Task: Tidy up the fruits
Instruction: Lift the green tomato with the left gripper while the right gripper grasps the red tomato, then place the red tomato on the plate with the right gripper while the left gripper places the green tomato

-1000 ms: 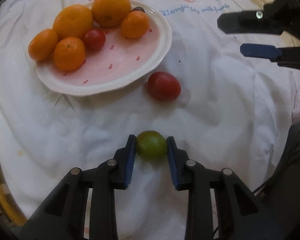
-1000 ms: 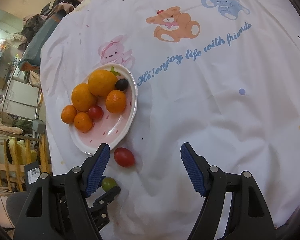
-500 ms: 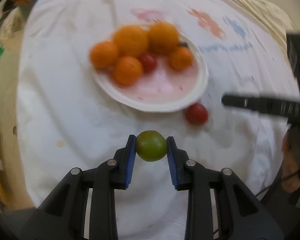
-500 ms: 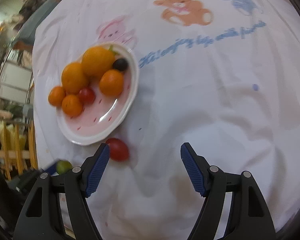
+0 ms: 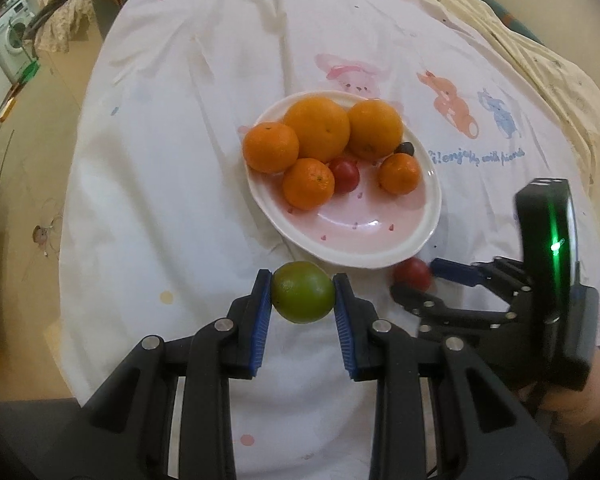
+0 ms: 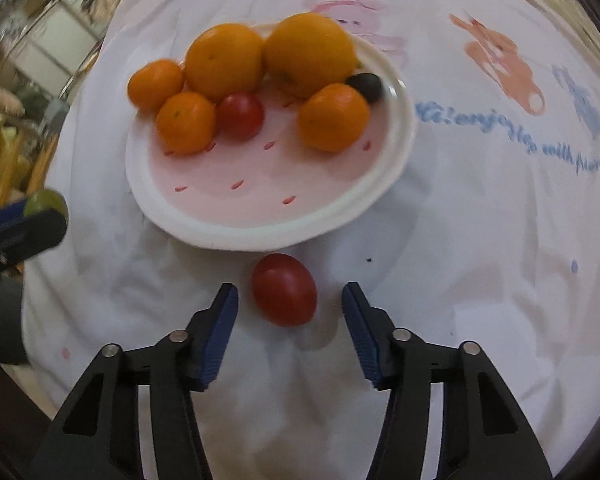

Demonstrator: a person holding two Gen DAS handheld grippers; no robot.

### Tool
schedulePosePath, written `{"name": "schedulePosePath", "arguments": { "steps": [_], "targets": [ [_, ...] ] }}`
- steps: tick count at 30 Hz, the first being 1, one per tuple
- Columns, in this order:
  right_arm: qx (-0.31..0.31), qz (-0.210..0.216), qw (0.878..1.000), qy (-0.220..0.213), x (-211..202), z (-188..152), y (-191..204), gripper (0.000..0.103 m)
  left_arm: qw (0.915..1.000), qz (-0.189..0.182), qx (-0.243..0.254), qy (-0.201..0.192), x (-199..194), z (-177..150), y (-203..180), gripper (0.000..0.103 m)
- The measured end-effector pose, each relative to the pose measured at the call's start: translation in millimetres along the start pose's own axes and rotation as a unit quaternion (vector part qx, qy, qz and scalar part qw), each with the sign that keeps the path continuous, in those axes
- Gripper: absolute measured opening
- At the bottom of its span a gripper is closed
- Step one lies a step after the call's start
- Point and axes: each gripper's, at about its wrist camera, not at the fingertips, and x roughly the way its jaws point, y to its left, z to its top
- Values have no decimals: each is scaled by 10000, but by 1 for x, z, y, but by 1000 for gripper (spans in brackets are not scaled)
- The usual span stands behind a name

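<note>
My left gripper (image 5: 302, 298) is shut on a small green fruit (image 5: 302, 297), held above the cloth just in front of the pink plate (image 5: 388, 256). The plate carries several oranges (image 5: 316, 128), a small red tomato (image 5: 345, 176) and a dark berry (image 5: 406, 148). In the right wrist view a larger red tomato (image 6: 284, 290) lies on the cloth just in front of the plate (image 6: 228, 232). My right gripper (image 6: 290, 300) straddles it, jaws closing, pads still clear of it on both sides. The left gripper and green fruit (image 6: 44, 200) show at the left edge.
A white cloth (image 5: 172, 184) printed with cartoon animals and blue lettering covers the round table. Its edge drops off to a beige floor on the left. The right gripper's body (image 5: 548, 280) with a green light and a person's hand are at the right.
The left gripper lifted the green fruit off the cloth and drew back. The right gripper came down over the red tomato, rolled, and its jaws narrowed around it.
</note>
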Motion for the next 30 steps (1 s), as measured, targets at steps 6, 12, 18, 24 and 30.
{"name": "schedulePosePath", "arguments": {
  "steps": [6,12,18,24,30],
  "targets": [
    [-11,79,10000,53,-1,-4,0,34,10000,-29,34,53,0,-3,-3,26],
    [160,362,9991,169,-10,-13,-7,34,9999,-10,-63,106,3,-1,3,26],
    [588,890,9941,-216,-41,-19,-24,34,9998,6,-186,119,4,-1,8,26],
    [771,890,9911,-624,-53,12,-25,34,9996,-41,-226,160,6,3,7,26],
    [780,794,9919,-607,-32,58,-23,34,9996,-34,-245,125,6,5,10,26]
  ]
}}
